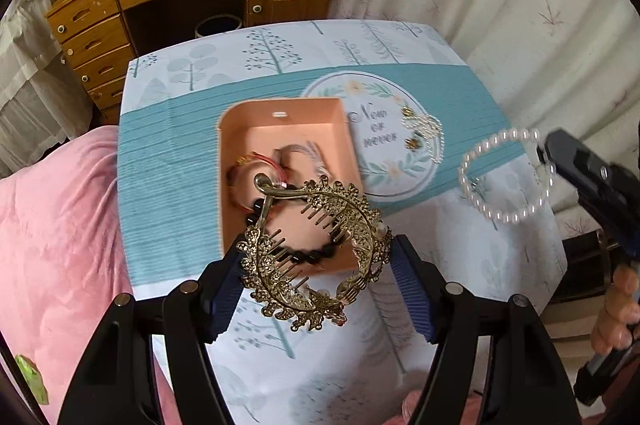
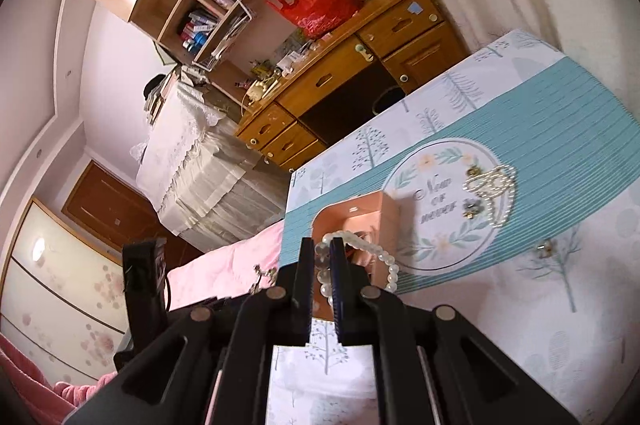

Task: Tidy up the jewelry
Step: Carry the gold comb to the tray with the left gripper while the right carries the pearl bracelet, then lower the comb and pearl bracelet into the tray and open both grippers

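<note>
Gold-toned filigree makes up the hair claw (image 1: 316, 257) caught between the blue ribbed pads of the left gripper (image 1: 318, 283): two curved, leaf-patterned halves with rows of thin teeth, a few pale pearls set into the metal, and a looped hinge at the far end. Its jaws stand fairly wide, with one pad against each outer side of the claw, so the claw hangs spread apart with its teeth facing inward; its long axis runs away from the gripper, hinge end pointing forward and slightly left over the near edge of the peach cardboard box (image 1: 280, 129). Directly ahead of the left gripper, inside that box, lie a black bead bracelet (image 1: 308, 253) and a red cord bracelet (image 1: 256, 169), partly hidden behind the claw. Off to the left gripper's right, a white pearl bracelet (image 1: 506, 175) hangs in the air as a roughly round loop, pinched at its far side by the right gripper (image 1: 550, 151). In the right wrist view the right gripper (image 2: 322, 265) is nearly shut, with a few of the pearl bracelet's (image 2: 360, 257) beads clamped between its fingers, the loop falling to the right, just in front of the box (image 2: 384, 213). Further ahead and to the right, a pearl necklace (image 2: 494, 191) lies heaped on the printed tablecloth (image 2: 560, 105), with a small earring (image 2: 546, 249) lying apart nearer the gripper.
</note>
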`<action>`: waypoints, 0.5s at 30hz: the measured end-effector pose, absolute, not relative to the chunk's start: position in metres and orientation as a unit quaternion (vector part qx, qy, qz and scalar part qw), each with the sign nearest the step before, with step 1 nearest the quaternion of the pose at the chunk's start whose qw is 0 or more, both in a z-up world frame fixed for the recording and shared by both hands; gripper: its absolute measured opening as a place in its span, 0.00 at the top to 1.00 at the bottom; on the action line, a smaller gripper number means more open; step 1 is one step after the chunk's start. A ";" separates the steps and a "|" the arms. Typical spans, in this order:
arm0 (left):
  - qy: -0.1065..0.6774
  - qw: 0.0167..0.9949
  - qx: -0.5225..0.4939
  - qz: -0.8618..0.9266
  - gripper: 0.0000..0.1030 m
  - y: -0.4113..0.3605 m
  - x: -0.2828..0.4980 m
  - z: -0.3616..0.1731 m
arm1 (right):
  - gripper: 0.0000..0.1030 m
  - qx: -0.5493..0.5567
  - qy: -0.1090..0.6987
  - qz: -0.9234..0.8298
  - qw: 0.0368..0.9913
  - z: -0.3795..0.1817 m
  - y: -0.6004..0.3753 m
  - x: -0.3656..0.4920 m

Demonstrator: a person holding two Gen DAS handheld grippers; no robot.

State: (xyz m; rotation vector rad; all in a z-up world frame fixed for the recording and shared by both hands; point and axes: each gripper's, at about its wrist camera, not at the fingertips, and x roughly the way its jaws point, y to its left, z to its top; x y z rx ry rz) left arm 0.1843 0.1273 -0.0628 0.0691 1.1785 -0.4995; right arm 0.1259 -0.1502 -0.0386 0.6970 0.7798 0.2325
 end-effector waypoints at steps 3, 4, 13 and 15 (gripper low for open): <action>0.546 0.803 0.019 -0.237 0.34 0.139 0.197 -0.068 | 0.93 0.323 0.381 0.112 0.859 -0.043 -0.132 0.132; 0.547 0.802 0.016 -0.239 0.34 0.142 0.201 -0.070 | 0.93 0.319 0.385 0.112 0.859 -0.045 -0.127 0.135; 0.546 0.799 -0.006 -0.251 0.34 0.156 0.238 -0.083 | 0.93 0.285 0.414 0.102 0.859 -0.057 -0.084 0.156; 0.543 0.799 -0.008 -0.257 0.34 0.157 0.243 -0.084 | 0.92 0.285 0.419 0.097 0.857 -0.060 -0.080 0.159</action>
